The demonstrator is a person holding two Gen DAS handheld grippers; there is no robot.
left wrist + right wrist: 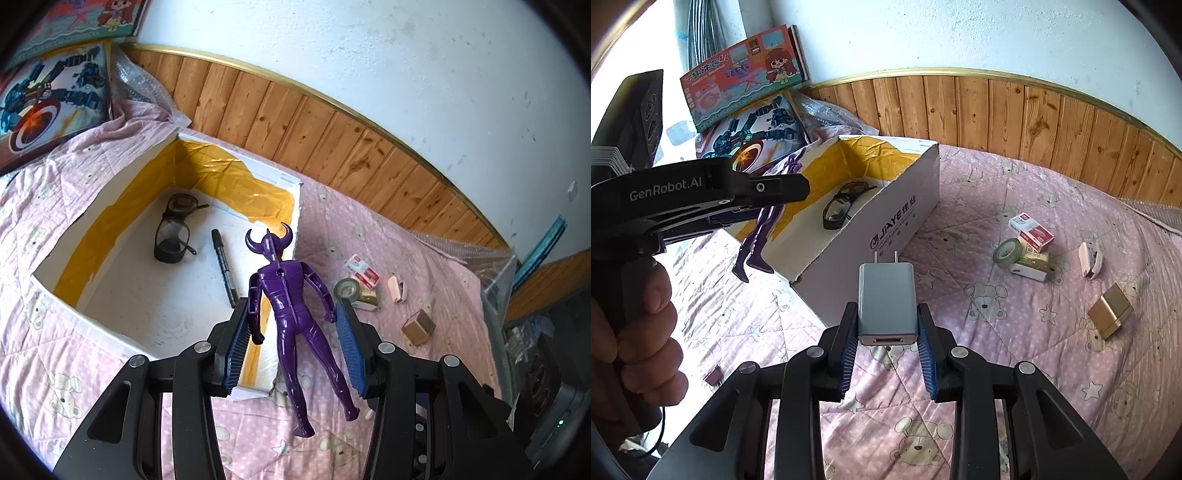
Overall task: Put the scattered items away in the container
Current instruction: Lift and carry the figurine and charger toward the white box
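My left gripper (293, 314) holds a purple horned toy figure (286, 302) between its pads, above the near right corner of the open white cardboard box (110, 206). Black safety glasses (173, 229) and a black marker (223, 267) lie in the box. My right gripper (888, 325) is shut on a grey USB charger (887, 295), prongs forward, above the pink quilt in front of the box (886, 218). The left gripper (701, 195) with the figure (757, 240) hanging from it shows at the left of the right wrist view.
On the pink quilt (997, 350) right of the box lie a tape roll (1007, 251), small red and white boxes (1032, 230), a pink stapler (1089, 260) and a gold box (1110, 310). Toy boxes (746, 92) lean on the wood-panelled wall behind.
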